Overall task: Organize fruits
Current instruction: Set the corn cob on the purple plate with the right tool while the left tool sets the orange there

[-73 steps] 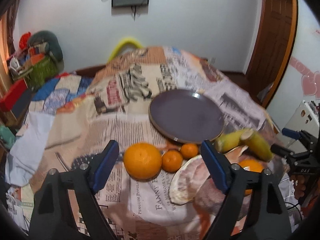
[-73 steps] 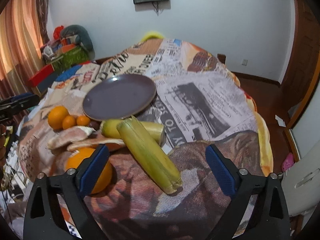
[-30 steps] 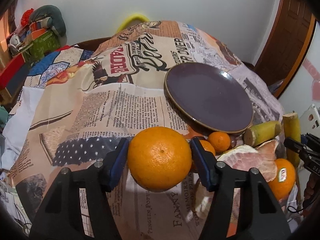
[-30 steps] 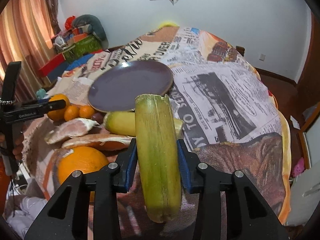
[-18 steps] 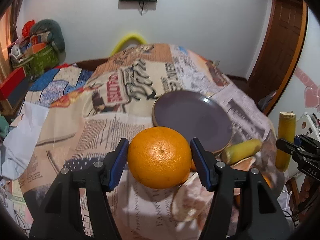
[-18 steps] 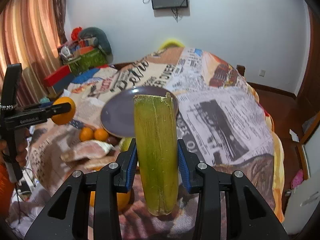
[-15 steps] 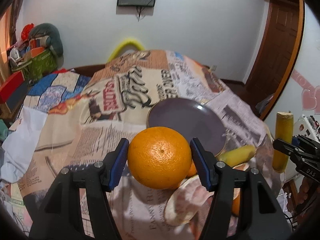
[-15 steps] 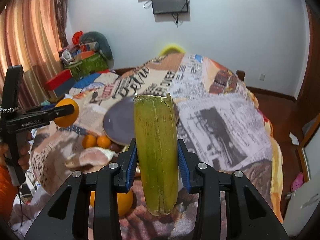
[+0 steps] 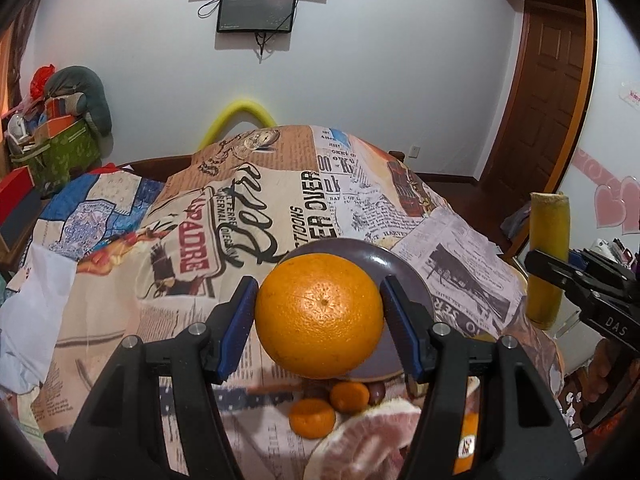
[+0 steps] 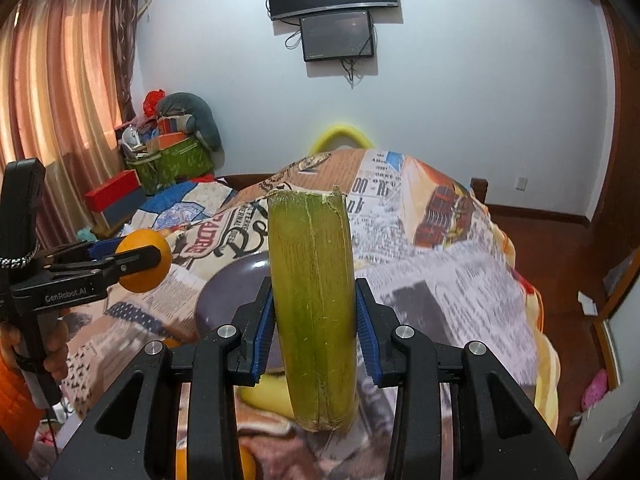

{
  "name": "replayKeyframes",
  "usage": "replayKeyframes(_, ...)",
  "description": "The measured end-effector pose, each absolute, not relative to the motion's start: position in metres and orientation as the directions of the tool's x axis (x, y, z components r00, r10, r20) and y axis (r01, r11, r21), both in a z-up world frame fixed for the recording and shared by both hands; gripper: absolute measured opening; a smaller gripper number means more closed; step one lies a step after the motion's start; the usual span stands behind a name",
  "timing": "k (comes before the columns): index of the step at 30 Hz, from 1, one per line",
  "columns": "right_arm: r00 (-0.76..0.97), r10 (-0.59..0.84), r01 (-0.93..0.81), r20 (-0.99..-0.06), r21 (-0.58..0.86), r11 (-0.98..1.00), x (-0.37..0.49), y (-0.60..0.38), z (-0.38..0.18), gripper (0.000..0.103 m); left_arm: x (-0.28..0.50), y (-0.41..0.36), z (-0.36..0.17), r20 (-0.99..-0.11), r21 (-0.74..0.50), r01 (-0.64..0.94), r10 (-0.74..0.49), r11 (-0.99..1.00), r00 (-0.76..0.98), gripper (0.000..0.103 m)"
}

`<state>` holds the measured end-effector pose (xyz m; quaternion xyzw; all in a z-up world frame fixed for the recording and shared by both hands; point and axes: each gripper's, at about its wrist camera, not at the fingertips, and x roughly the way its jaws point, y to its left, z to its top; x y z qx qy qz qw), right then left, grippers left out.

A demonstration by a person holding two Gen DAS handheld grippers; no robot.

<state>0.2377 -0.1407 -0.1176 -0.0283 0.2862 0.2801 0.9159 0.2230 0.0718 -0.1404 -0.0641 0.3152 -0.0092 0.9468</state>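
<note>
Left tongs [image 9: 320,316] clamp the large orange [image 9: 319,314]; right tongs [image 10: 314,320] clamp the upright sugarcane piece [image 10: 312,312], purple plate [image 10: 228,292] at 10 o'clock.

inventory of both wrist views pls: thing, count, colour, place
large orange: 1, orange, in left gripper
cane piece: 1, yellow-green, upright in right gripper
plate: 1, dark purple, on cloth
small oranges: 2, orange, near plate
stickered orange: 1, orange, bottom right
pomelo piece: 1, pink-white, near edge
printed cloth: 1, newsprint pattern, over the surface
screen: 1, black, wall
left gripper: 1, black, blue pads
right gripper: 1, same
</note>
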Motion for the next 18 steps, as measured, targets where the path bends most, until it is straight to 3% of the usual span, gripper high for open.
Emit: replayKeyframes(18,0.548,0.507,-0.605,-0.665,0.103,0.789,0.314,-0.096,-0.158,0.034,0.298,0.076,-0.175,-0.656,-0.075,-0.016,-0.037,0.997,0.754,0.062)
